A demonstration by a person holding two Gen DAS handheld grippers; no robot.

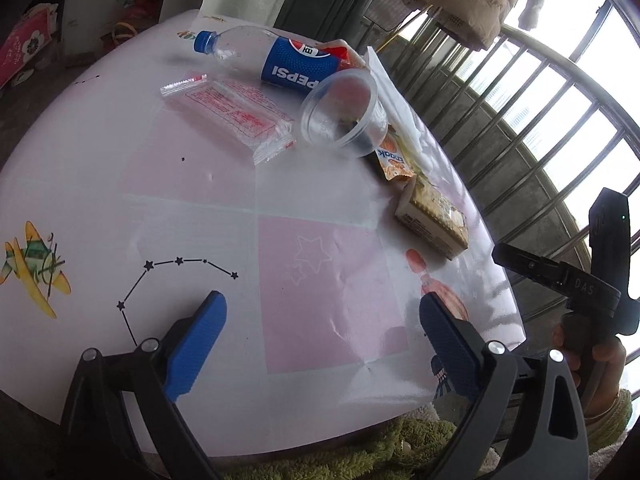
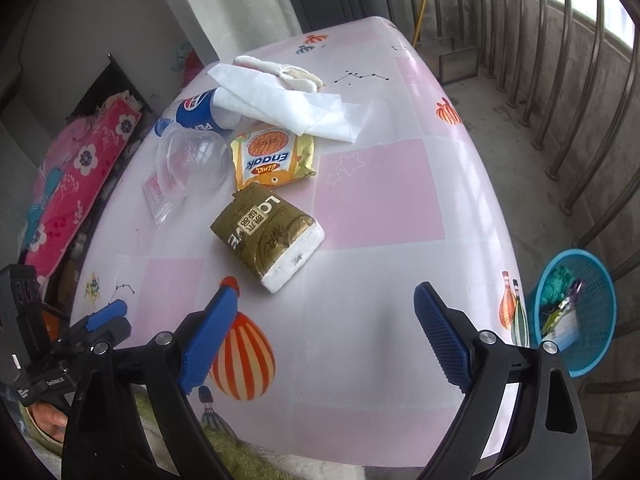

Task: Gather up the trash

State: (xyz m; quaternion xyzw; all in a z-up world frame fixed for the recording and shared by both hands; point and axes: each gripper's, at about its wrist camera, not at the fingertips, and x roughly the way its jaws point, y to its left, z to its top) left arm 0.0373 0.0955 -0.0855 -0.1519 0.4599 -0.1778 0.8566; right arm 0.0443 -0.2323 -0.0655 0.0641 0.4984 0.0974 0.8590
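- Left gripper (image 1: 320, 336): jaws spread wide, nothing between.
- Crumpled clear plastic cup (image 2: 192, 160) at far left: light, springy, probably best pinched across the rim.
- Gold paper tissue pack (image 2: 268, 236) at table centre: soft, squeezable.
- Right gripper (image 2: 320, 336): spread, empty.

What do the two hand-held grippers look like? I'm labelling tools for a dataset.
Both match. The left hand-held gripper and right hand-held gripper each have two blue ribbed finger pads on black plastic arms joined by silver round pivots. Seen from the other side, the body is black with small white lettering.
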